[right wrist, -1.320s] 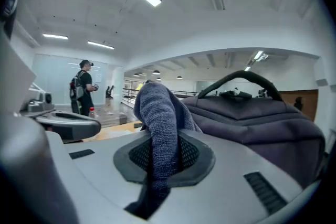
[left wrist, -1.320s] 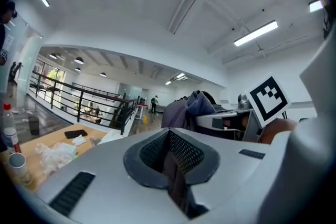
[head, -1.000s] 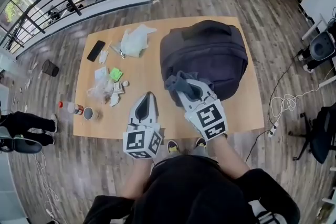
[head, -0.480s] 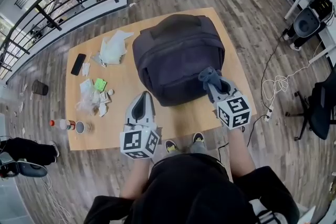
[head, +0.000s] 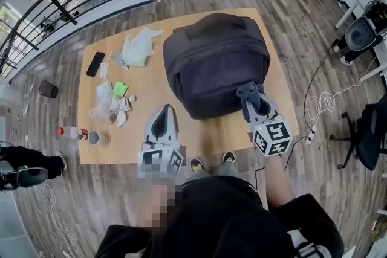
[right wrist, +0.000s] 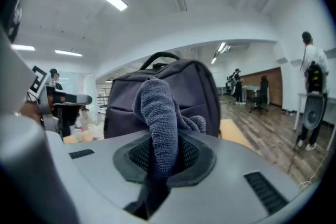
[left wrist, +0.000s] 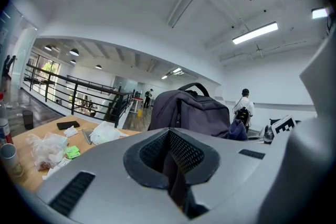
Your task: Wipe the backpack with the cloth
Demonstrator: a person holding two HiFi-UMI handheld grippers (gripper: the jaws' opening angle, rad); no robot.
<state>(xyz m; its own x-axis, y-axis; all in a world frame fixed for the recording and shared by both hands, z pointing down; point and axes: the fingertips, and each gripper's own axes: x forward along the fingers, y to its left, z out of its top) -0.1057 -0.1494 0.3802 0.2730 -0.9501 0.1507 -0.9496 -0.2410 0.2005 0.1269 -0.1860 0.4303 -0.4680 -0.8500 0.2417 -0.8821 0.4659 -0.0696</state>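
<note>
hidden: cloth [right wrist: 156, 128] lower end vanishes between right gripper [head: 253, 103] jaws; backpack [head: 214, 63] covers table [head: 205, 133] middle and far right | too small to tell: scraps [head: 112, 103] near left table side | cut off: chair [head: 366, 130] at right edge

L gripper [head: 167, 113] held near level in front of body, jaws shut, nothing between. R gripper [head: 253, 103] alongside, jaws clamped on cloth [head: 247, 91].

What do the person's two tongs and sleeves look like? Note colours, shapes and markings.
Left tongs and right tongs are alike: smooth light-grey shells tapering forward, a dark mesh-lined hollow on top and slotted vents. Each carries a white cube with black square markers. The sleeves are black.
</note>
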